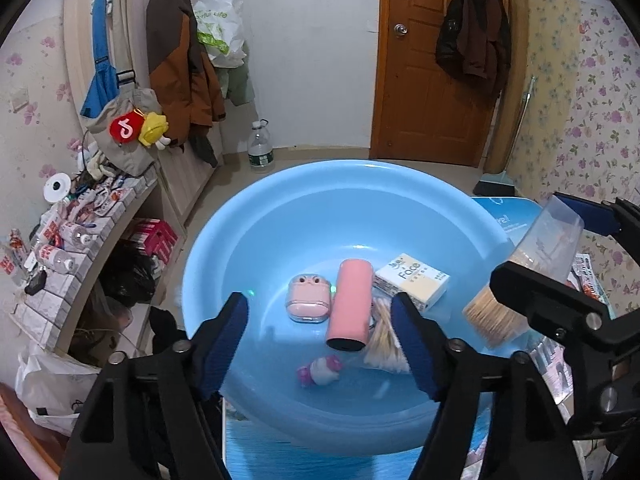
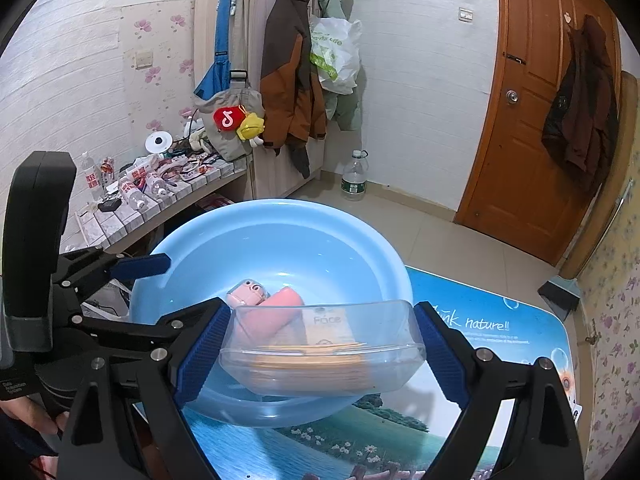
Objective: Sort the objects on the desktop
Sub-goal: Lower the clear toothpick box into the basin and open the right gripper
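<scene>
A blue basin (image 1: 224,256) sits on the picture-printed bench (image 2: 500,344), at its far left corner. The right claw (image 2: 320,356) is clamped on a clear box (image 2: 320,368) of toothpicks, held tilted above the basin's near right rim. The left claw (image 1: 320,340) hangs over the near rim, spread wide with nothing between its fingers. Inside the basin lie a pink cylinder (image 1: 350,306), a tissue pack (image 1: 412,280), a swab bag (image 1: 384,340), a pink earbud case (image 1: 308,298) and a small toy (image 1: 320,370).
</scene>
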The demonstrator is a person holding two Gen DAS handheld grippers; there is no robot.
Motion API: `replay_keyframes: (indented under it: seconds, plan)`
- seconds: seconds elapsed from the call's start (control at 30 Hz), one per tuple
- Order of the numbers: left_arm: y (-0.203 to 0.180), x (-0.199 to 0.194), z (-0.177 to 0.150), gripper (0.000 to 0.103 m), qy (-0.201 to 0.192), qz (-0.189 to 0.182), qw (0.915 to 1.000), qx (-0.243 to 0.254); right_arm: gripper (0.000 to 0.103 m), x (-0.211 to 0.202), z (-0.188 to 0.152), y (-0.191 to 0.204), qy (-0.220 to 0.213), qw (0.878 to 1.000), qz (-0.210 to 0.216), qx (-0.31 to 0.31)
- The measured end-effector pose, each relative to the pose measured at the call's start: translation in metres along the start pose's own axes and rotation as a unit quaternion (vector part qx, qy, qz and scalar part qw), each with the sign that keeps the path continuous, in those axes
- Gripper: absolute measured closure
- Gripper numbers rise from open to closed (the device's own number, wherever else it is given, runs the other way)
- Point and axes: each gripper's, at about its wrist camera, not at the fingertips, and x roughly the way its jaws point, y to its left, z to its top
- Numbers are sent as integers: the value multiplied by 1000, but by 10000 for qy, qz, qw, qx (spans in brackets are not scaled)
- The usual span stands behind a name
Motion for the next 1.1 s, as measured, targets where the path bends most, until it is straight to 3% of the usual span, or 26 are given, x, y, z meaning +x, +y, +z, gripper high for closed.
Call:
replay_keyframes:
  seconds: [0.2, 0.43, 1.1]
  plan:
    - [5, -2, -1, 24, -33, 20, 10000, -26, 10, 0, 0, 2, 11, 10000, 10, -33]
    - [13, -10, -3, 4, -155, 119, 9998, -30, 10, -2, 0, -1, 6, 10000, -7, 20]
    - [33, -18, -11, 1, -224, 376, 9990, -1, 10, 6, 3, 9, 92, 9998, 161, -12]
